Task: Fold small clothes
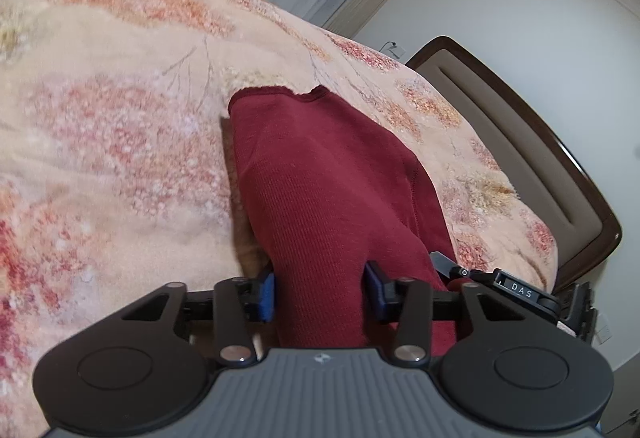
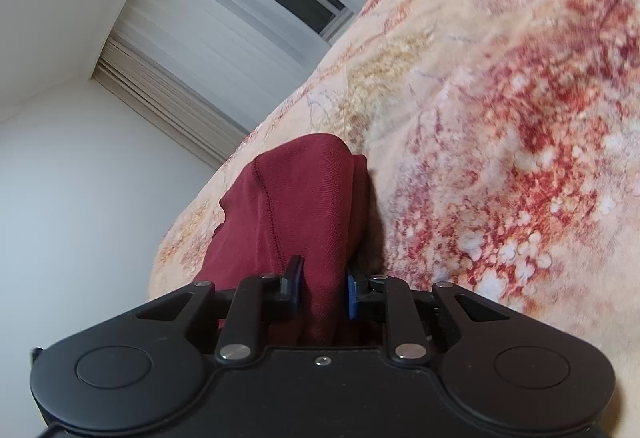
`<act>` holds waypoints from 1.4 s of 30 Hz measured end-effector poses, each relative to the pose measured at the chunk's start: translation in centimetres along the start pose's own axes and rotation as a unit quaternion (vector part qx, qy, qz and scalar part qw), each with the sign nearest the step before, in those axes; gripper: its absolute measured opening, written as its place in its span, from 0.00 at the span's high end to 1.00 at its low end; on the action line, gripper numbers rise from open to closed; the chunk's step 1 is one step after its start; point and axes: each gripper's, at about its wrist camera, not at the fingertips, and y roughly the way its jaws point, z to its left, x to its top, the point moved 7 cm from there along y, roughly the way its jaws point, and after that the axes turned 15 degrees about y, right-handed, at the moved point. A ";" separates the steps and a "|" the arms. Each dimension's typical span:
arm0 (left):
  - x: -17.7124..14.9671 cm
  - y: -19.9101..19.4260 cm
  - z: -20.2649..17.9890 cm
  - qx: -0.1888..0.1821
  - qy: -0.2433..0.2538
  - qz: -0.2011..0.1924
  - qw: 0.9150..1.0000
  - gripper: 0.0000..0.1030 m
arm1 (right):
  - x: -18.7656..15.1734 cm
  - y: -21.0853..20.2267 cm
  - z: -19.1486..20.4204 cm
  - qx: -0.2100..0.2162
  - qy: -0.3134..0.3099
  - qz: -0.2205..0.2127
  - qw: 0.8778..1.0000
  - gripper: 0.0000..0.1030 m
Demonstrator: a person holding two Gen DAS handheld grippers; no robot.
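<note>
Dark red ribbed-knit garment (image 1: 332, 177) is the one piece of clothing I can see, and it lies on the peach floral bedspread (image 1: 120, 141) with its near edge gathered up into both of my tools. My left gripper (image 1: 320, 296) has the cloth bunched between its blue pads (image 1: 267, 296), with both of them against the knit, so I read it as closed on the fabric though the jaws stand fairly wide around the thick bundle. My right gripper (image 2: 323, 288) is pinched much narrower on a thinner fold of the same garment (image 2: 296, 197), beside a stitched seam that runs up the cloth. I judge I am holding two points of one edge so the piece can be lifted and laid over itself in an even fold; holding with one tool alone would let the other side sag. The far hem rests flat on the bedspread (image 2: 500, 117), which should anchor it while the near edge travels.

Counted: one garment, one bedspread, two grippers, two pads on each. Beyond the bed stand one dark wooden padded headboard (image 1: 532, 165) and one curtained window (image 2: 256, 1).
</note>
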 end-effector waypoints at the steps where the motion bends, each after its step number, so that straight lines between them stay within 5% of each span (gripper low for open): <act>1: 0.2 -0.2 -0.2 0.004 0.003 -0.001 1.000 0.59 | 0.0 -0.2 0.3 -0.004 -0.007 -0.006 1.000 0.79; 13: 2.9 -3.7 -1.5 0.031 0.039 -0.028 0.998 0.65 | -1.4 -0.2 7.3 0.013 -0.095 -0.020 0.995 0.81; 26: 4.0 -10.8 3.7 0.095 0.028 -0.060 0.993 0.65 | -6.6 5.1 13.7 0.053 -0.125 0.022 0.991 0.81; 42: 0.2 -11.2 8.9 0.098 -0.044 -0.063 0.992 0.62 | -9.2 8.1 12.3 0.018 -0.114 0.049 0.992 0.76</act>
